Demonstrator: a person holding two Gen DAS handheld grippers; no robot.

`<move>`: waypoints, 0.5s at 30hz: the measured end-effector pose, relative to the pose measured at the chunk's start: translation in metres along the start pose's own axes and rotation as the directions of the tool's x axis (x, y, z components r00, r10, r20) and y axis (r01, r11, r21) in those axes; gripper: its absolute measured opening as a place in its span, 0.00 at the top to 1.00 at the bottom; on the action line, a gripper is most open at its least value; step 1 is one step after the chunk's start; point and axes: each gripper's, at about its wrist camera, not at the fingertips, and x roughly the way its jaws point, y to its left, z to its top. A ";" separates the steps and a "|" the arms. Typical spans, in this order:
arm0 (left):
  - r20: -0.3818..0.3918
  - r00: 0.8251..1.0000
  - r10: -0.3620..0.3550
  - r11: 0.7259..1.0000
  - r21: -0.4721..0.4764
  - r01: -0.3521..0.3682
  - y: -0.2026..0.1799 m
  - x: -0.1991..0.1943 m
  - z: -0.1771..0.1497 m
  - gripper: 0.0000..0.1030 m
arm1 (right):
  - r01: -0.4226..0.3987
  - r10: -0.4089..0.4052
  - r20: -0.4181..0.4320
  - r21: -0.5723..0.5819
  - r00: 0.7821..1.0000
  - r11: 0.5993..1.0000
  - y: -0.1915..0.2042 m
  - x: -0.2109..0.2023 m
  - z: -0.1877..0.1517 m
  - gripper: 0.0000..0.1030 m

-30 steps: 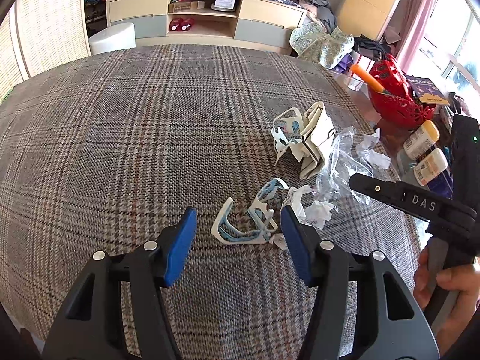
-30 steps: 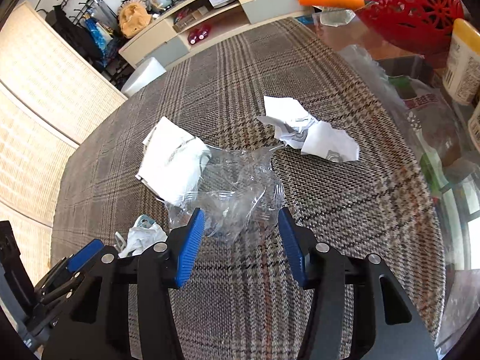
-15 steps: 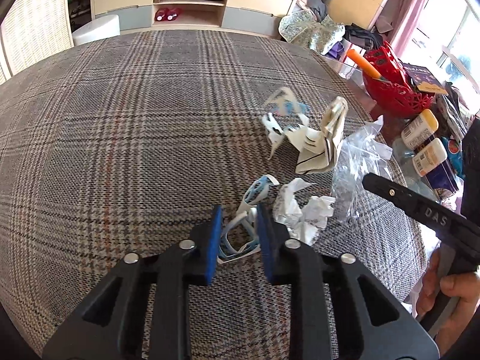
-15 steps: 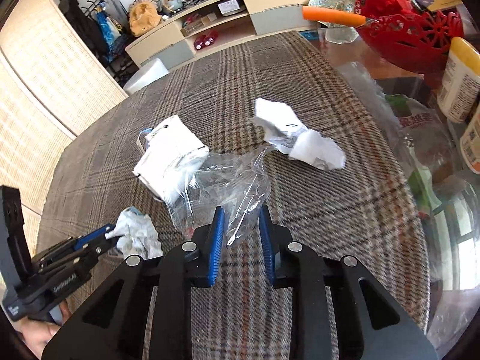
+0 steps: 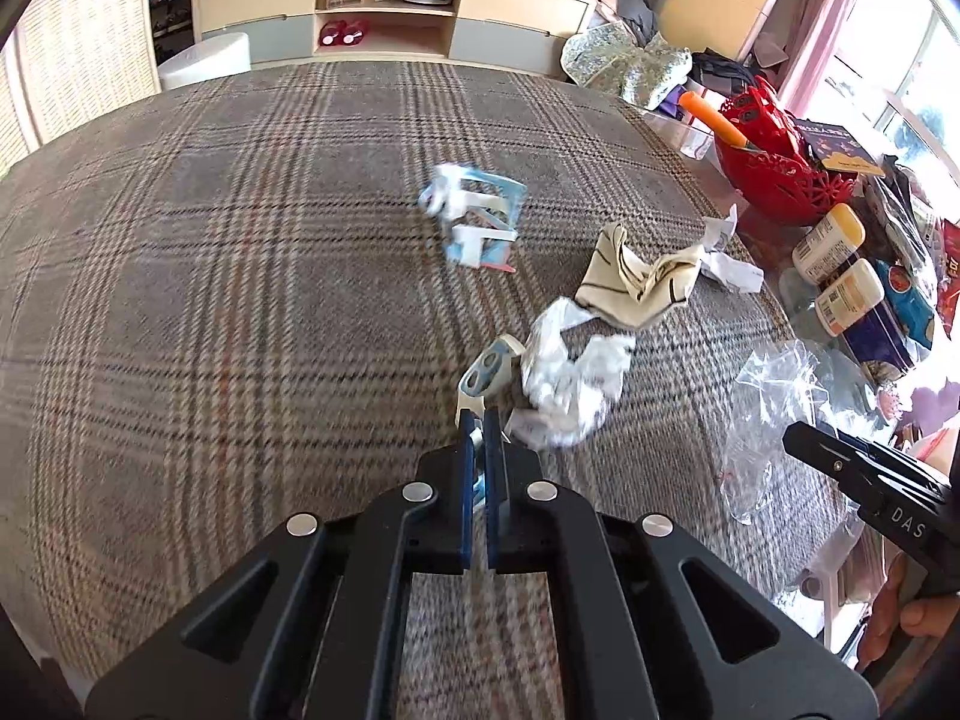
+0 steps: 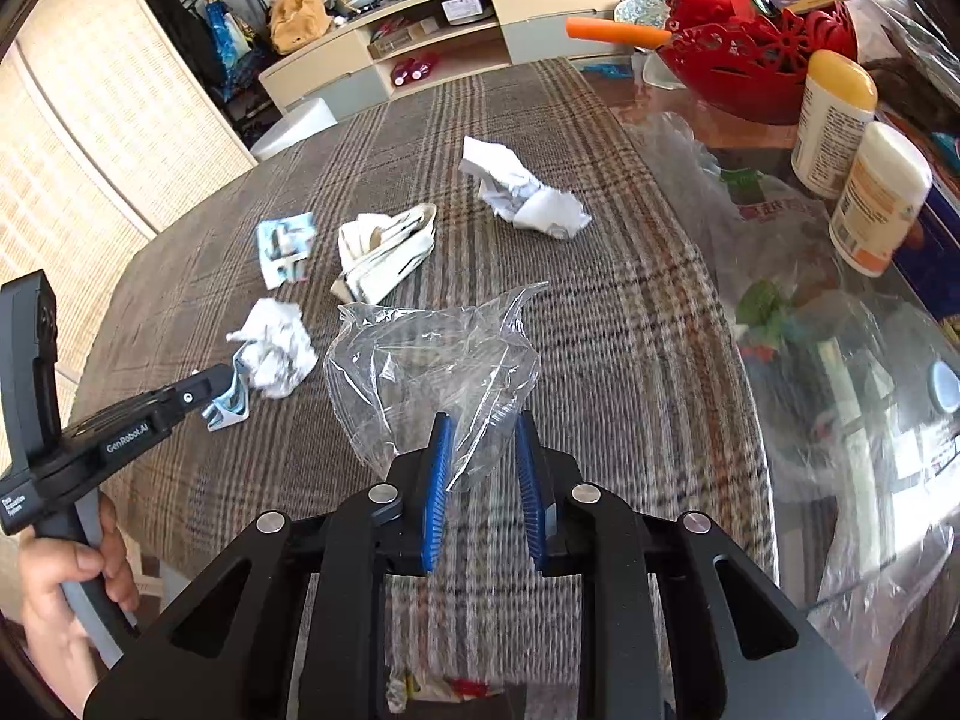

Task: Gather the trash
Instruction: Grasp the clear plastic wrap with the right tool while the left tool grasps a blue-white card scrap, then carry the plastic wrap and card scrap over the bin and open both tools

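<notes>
My left claw (image 5: 477, 420) has just pressed its blue pads together on a torn blue-and-white wrapper scrap (image 5: 489, 369), which sticks up from between them just above the plaid tablecloth (image 5: 240, 276). Touching that scrap on its right lies a crumpled white tissue (image 5: 570, 378). My right claw (image 6: 480, 420) has narrowed around the clear plastic bag (image 6: 432, 354): a fold of the film runs down between the pads, gathered against the left pad; I cannot tell whether the right pad touches it. Beyond the tissue sits a folded cream wrapper (image 5: 642, 282), and further back a blue-and-white packet (image 5: 477, 222) lies alone on the cloth. A wad of white paper (image 6: 522, 192) rests near the cloth's far right edge. Past that edge, on the glass tabletop (image 6: 840, 372), stand a red basket (image 6: 756, 54) and two bottles (image 6: 858, 156)
</notes>
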 end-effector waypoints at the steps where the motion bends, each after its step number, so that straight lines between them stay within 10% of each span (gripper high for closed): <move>1: -0.003 1.000 -0.005 1.000 -0.006 0.004 0.001 -0.007 -0.007 0.99 | -0.006 0.006 -0.005 0.000 1.000 1.000 0.000 -0.003 -0.005 0.78; 15: -0.015 0.998 -0.060 0.997 -0.052 0.059 0.008 -0.079 -0.146 0.99 | -0.094 0.091 -0.068 -0.039 0.994 0.995 0.023 -0.042 -0.110 0.79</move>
